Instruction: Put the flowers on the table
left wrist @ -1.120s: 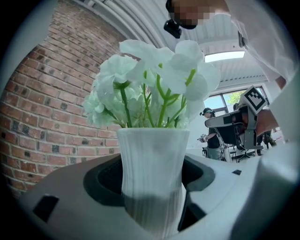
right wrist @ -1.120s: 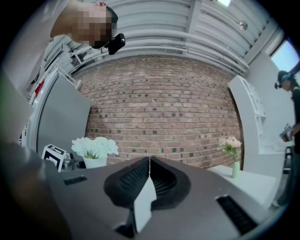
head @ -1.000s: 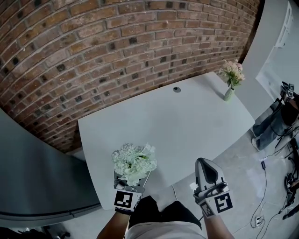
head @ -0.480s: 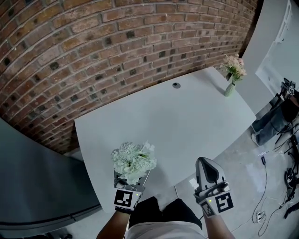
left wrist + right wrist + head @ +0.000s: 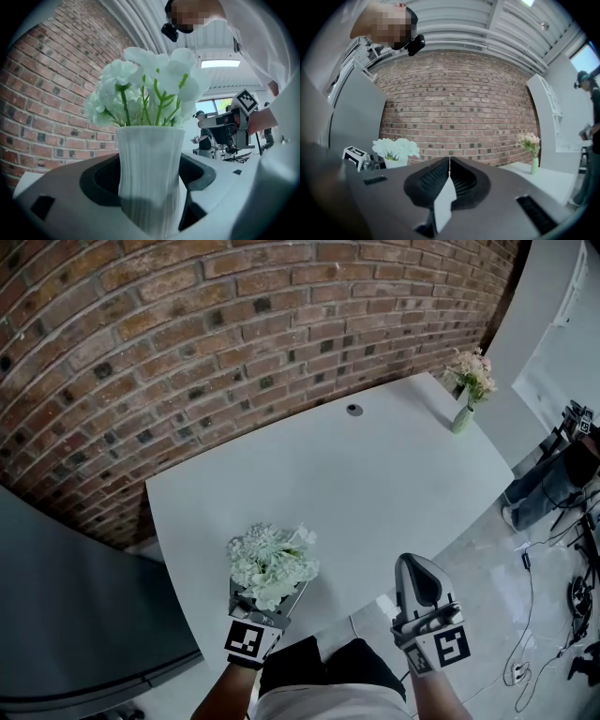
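Observation:
My left gripper (image 5: 267, 589) is shut on a white ribbed vase (image 5: 150, 178) that holds white flowers (image 5: 272, 563). In the left gripper view both jaws press on the vase's sides, and it stands upright. It hangs over the near left edge of the white table (image 5: 356, 484). Off to the right, over the floor just past the table's near edge, my right gripper (image 5: 419, 579) is shut with nothing in it. In the right gripper view the two jaws meet at the tip (image 5: 449, 160), and the white flowers (image 5: 395, 149) show at the left.
A small green vase with pink flowers (image 5: 467, 390) stands at the table's far right corner. A round cable hole (image 5: 353, 410) lies near the far edge by the brick wall (image 5: 187, 352). A grey cabinet (image 5: 66, 615) is at left; cables and a seated person's legs (image 5: 544, 493) are at right.
The view has shifted a little, so the table sits slightly nearer. Both grippers keep their hold and places, the left still carrying the vase.

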### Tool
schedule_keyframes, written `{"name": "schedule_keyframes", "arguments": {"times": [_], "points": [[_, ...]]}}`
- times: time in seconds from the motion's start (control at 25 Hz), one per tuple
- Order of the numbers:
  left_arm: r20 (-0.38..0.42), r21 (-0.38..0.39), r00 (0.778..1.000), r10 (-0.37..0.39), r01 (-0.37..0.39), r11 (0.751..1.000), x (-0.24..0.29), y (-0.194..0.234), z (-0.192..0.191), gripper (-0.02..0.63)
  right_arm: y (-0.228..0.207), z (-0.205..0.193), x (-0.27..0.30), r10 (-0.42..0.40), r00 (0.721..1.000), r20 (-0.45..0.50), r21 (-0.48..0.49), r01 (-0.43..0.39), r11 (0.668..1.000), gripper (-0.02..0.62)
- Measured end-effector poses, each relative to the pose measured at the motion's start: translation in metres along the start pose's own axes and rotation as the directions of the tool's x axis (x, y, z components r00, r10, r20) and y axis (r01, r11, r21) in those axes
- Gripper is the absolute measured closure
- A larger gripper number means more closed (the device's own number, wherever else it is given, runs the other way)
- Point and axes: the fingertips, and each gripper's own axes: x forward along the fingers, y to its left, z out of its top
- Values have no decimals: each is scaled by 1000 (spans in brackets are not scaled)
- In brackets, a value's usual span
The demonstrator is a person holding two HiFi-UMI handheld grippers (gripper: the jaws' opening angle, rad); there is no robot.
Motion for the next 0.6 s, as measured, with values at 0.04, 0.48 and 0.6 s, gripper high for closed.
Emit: {"name": "schedule_keyframes", "arguments": {"times": [0.04, 0.48, 0.6], "points": [[2, -3, 1000, -11, 11, 1000, 0, -1, 0, 260, 1, 2, 2, 4, 1000, 7, 5, -4, 1000, 577], [6, -11, 1000, -22, 22, 1000, -7, 1, 3, 198, 11, 1, 11, 35, 999, 13, 22, -35, 999, 577], [-2, -19, 1000, -12, 12, 1000, -11, 1, 5, 198, 13, 4, 9, 41, 999, 6, 27, -41, 999, 577]]}}
